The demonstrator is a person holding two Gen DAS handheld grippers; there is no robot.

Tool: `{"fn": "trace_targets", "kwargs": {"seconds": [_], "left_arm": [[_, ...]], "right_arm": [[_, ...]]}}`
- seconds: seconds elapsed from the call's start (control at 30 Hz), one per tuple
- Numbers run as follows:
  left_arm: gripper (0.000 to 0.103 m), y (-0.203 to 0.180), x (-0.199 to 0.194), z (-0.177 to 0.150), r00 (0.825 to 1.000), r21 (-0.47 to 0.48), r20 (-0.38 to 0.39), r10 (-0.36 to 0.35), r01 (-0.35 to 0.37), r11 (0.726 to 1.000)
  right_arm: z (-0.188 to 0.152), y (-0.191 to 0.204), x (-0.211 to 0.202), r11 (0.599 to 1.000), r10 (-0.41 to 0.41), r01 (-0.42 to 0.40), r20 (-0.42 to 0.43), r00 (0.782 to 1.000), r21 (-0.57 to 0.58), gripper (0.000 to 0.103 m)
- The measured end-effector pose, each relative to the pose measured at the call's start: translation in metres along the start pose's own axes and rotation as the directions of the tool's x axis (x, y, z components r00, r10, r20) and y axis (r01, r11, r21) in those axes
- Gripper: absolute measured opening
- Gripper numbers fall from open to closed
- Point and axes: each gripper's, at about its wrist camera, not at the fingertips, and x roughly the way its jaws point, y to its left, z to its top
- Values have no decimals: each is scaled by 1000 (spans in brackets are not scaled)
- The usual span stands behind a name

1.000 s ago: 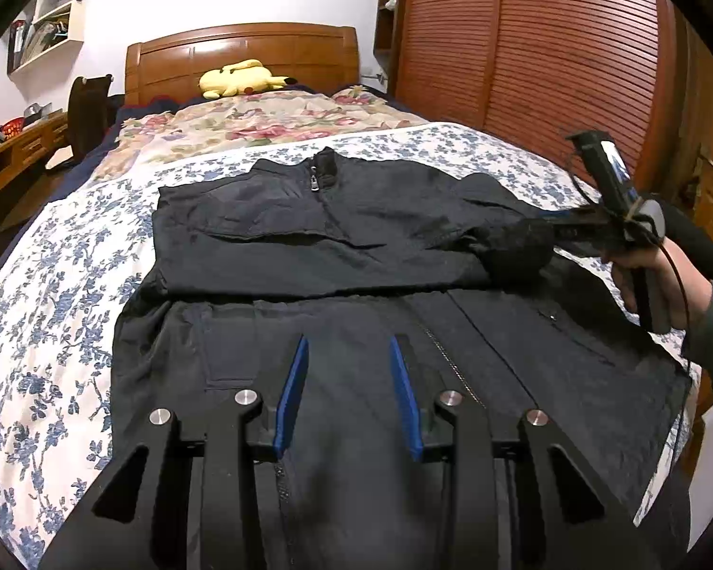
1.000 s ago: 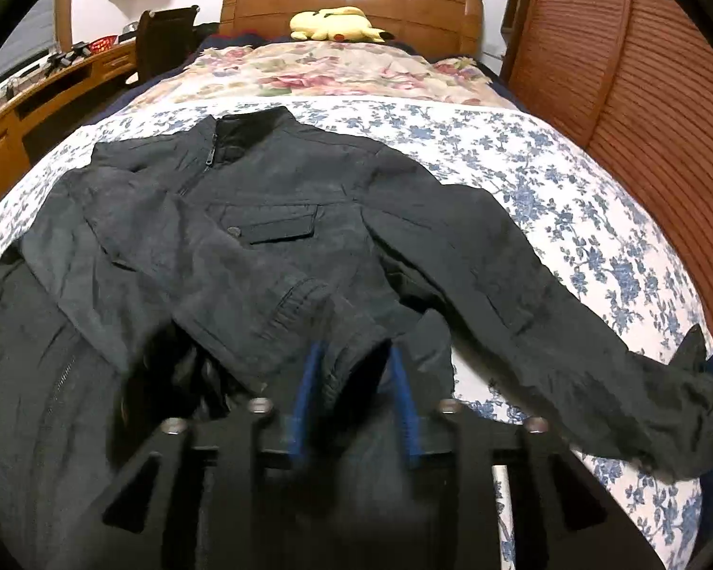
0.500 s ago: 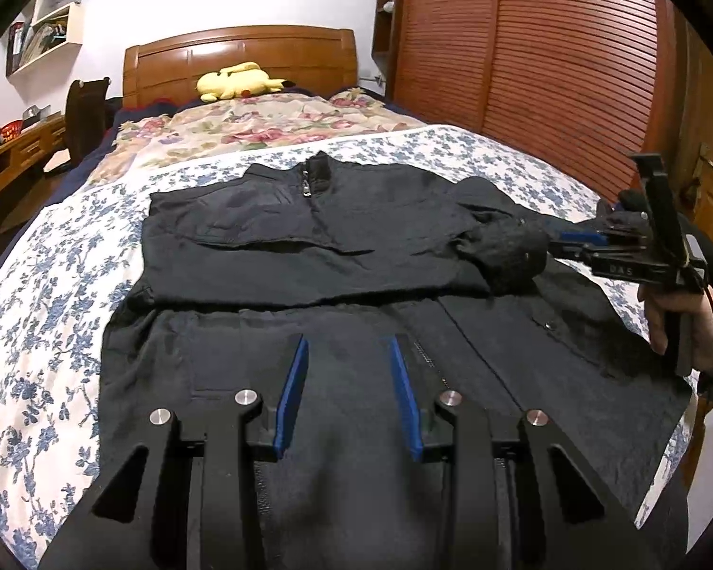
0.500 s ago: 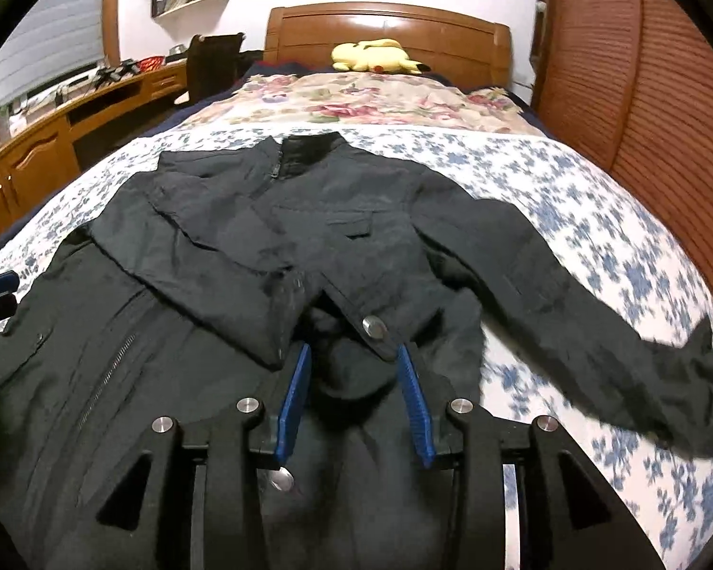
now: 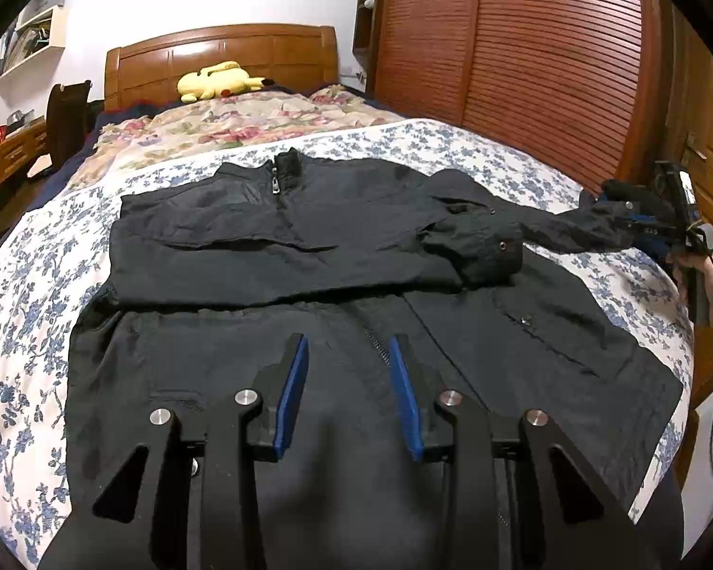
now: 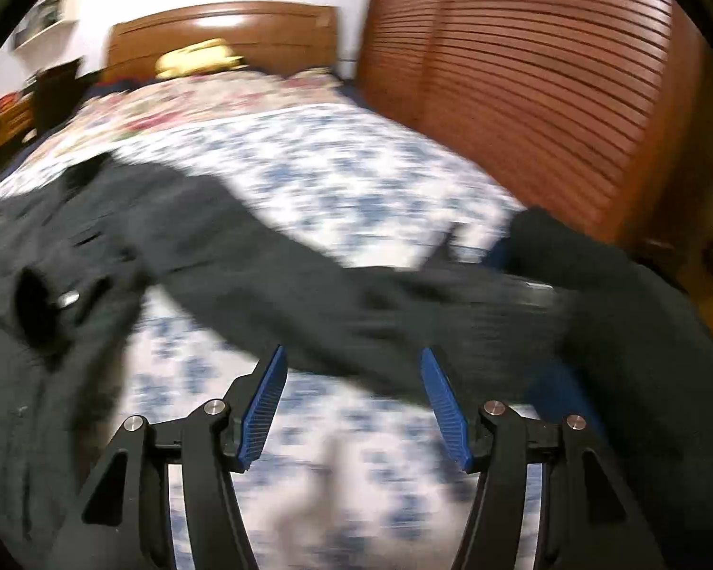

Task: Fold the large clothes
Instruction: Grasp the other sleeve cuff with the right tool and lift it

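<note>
The big black zip-up jacket [image 5: 337, 285] lies flat on the bed with the blue-flowered sheet [image 5: 19, 285], its collar pointing to the headboard. One long black sleeve [image 6: 337, 304] stretches sideways toward the wardrobe side, right in front of the right claw [image 6: 354, 403], whose blue pads stand wide apart with nothing between them. The left claw [image 5: 348, 394] hovers over the jacket's bottom part, also apart and empty, so the right claw looks nearer to the sleeve and better placed to fold it in.

The left wrist view is sharp and evenly lit by indoor light, with glare on the headboard [image 5: 223, 54] at 12 o'clock. The right wrist view is heavily motion-blurred. Both bend at the edges, with black corners from the fisheye lens.
</note>
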Motion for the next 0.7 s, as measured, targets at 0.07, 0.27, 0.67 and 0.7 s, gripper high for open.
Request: {"fn": "trace_targets", "kwargs": {"seconds": [0.07,0.27,0.67,0.7], "left_arm": [[36,-2,2,0,1000,0,-2,1,-1,1000],[36,-5,7,-2,1000,-3,-3,13,-13,1000],[36,1,12,-3,1000,-41,-1,17,-17,999],[36,2,11,-4,1000,-42,0,18,-18,999]], "right_arm": [[-5,-25,2,999,-26,26,-14,1000,32,61],[-26,-69,17,994,-6,13,-68,998,105,64],[-11,-96,62,958,34,10,-148,988,287,74],[-10,-98,64,955,34,12,-150,988,298,74]]}}
